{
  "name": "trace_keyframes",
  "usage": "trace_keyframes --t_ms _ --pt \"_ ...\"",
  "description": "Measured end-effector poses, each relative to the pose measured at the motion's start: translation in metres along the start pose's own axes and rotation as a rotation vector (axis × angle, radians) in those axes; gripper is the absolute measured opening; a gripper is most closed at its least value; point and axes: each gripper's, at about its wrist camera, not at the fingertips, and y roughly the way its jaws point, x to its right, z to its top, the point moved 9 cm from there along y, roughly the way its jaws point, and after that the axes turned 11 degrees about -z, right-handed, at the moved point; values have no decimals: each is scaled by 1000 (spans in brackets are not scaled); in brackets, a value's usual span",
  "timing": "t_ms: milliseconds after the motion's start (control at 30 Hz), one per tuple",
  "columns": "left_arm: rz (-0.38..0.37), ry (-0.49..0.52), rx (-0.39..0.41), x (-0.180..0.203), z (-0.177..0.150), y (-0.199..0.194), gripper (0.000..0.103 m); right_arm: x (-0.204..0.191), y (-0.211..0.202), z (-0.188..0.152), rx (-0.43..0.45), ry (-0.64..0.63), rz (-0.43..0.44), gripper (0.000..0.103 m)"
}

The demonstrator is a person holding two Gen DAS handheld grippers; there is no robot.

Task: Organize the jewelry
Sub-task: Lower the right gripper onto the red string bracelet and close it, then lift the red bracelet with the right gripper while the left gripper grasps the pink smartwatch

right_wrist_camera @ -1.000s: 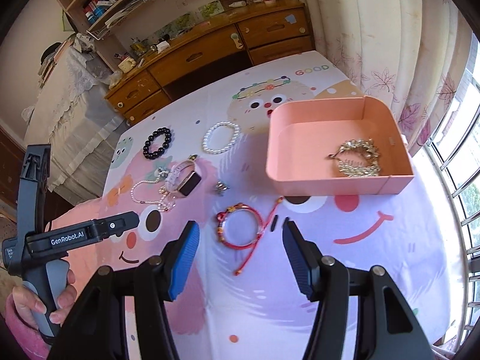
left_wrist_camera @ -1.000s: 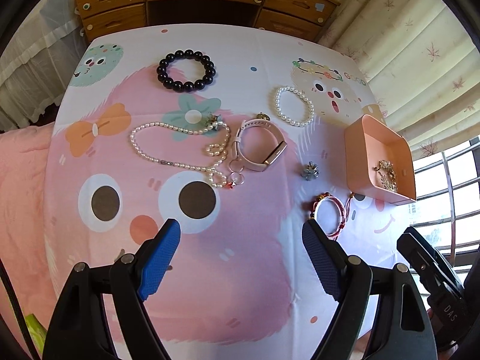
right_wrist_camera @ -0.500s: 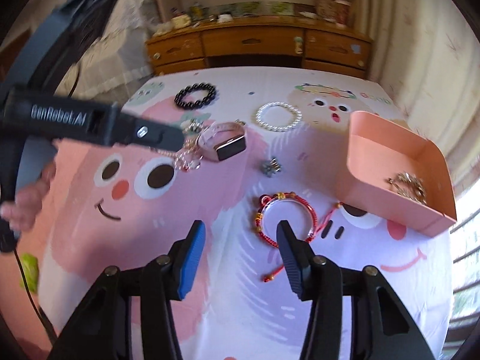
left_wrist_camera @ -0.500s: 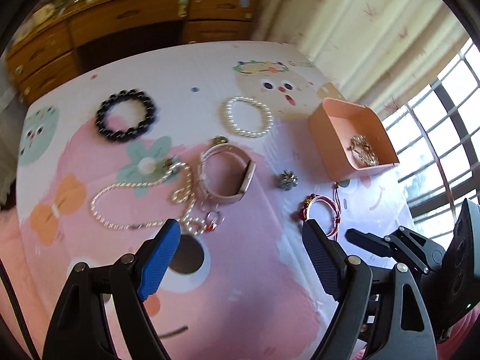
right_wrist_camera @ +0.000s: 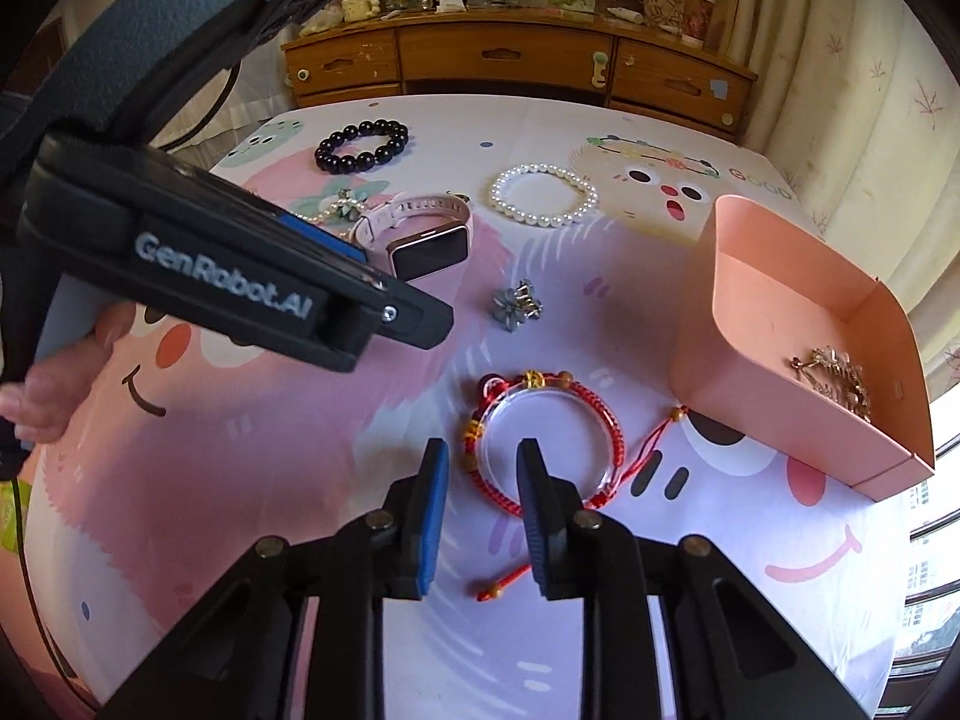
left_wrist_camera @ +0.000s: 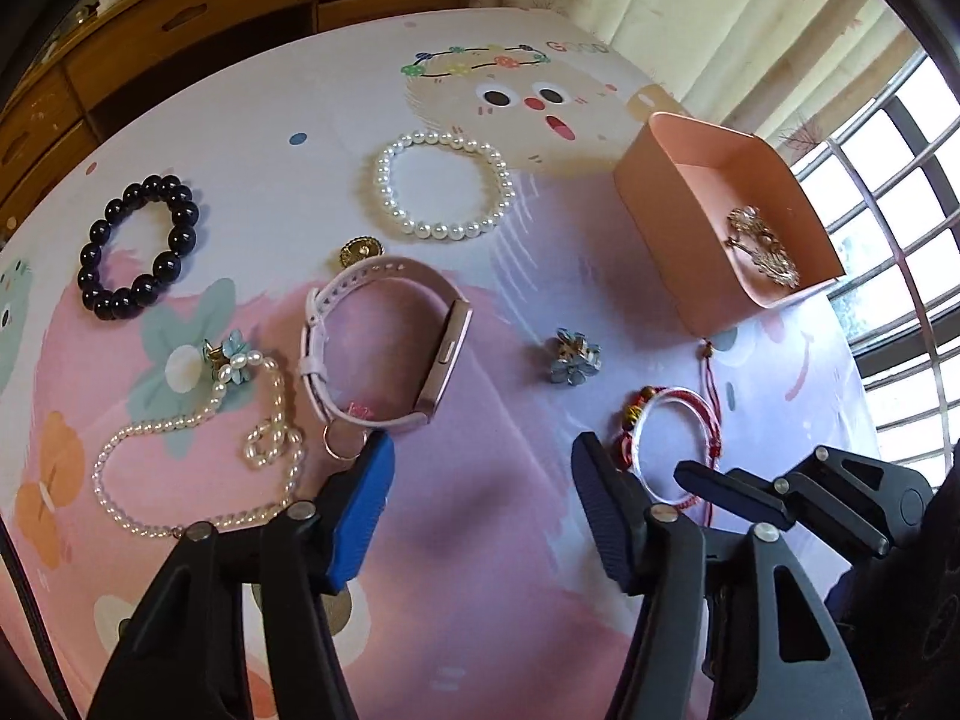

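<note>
A pink box [left_wrist_camera: 678, 222] [right_wrist_camera: 750, 348] at the right holds a gold piece [left_wrist_camera: 762, 252] [right_wrist_camera: 837, 375]. On the cartoon cloth lie a red cord bracelet [left_wrist_camera: 678, 438] [right_wrist_camera: 543, 438], a pink watch [left_wrist_camera: 384, 342] [right_wrist_camera: 420, 234], a white pearl bracelet [left_wrist_camera: 444, 186] [right_wrist_camera: 543, 195], a black bead bracelet [left_wrist_camera: 141, 246] [right_wrist_camera: 363, 147], a pearl necklace [left_wrist_camera: 198, 450] and a blue flower clip [left_wrist_camera: 573, 357] [right_wrist_camera: 516, 303]. My right gripper [right_wrist_camera: 480, 474] is open, its jaws straddling the red bracelet's near left edge. My left gripper [left_wrist_camera: 483, 468] is open and empty, just before the watch.
A wooden dresser [right_wrist_camera: 510, 60] stands behind the cloth. Curtains [right_wrist_camera: 840, 90] and a barred window [left_wrist_camera: 900, 252] are at the right. A small gold round piece [left_wrist_camera: 360, 251] lies behind the watch. The left gripper's body [right_wrist_camera: 240, 282] crosses the right wrist view at left.
Both grippers have come lower and forward. The right one has narrowed its jaws and closed in on the red bracelet. The left one has moved in towards the watch.
</note>
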Motion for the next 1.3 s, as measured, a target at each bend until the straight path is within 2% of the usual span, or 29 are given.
trace_keyframes --t_ms 100,300,467,667,733,833,1133,1300 --pt "31 -27 20 -7 4 0 46 1 5 1 -3 0 4 22" --pt "-4 -42 129 -6 17 -19 46 -2 11 2 -6 -15 11 18" --pt "-6 -28 135 -2 24 -17 46 -2 11 3 -7 -14 13 12" --pt "72 52 117 3 32 -14 47 1 11 4 -28 16 60 12" --pt "99 83 116 5 33 -18 59 1 10 4 -34 10 65 12" --pt "136 158 130 11 33 -29 64 1 9 1 -45 19 82 12" --pt "113 357 169 25 45 -35 66 -2 4 -7 -70 26 114 12" --pt "85 356 91 21 50 -11 64 -4 1 -11 -88 51 136 11"
